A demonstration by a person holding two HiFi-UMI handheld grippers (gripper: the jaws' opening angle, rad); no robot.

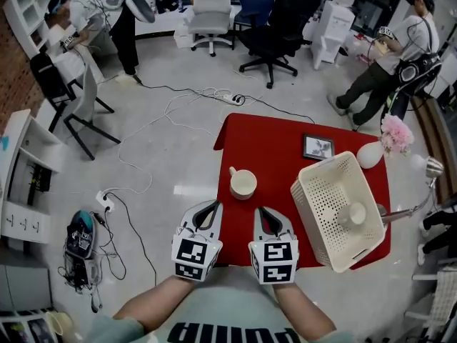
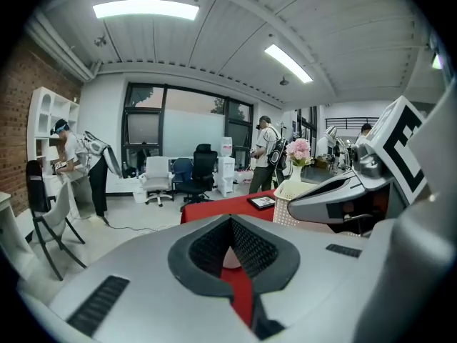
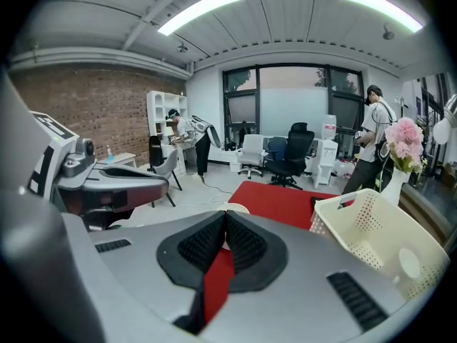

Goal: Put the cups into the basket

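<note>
Setting: open office or lab workroom. Evidence: swivel office chairs [image 1: 273, 20] on a pale hard floor; power strip [image 1: 232, 98] with loose cables [image 1: 178, 109] trailing across it; white shelf unit [image 1: 36, 2] against a brick wall [image 3: 93, 98]; long ceiling strip lights [image 2: 145, 9]; big dark-framed windows [image 3: 293, 102]. People stand working at the room's edges.

Head view looks steeply down on the table [image 1: 271, 141]; gripper views skim it, sharing the basket [image 1: 325, 191].
</note>
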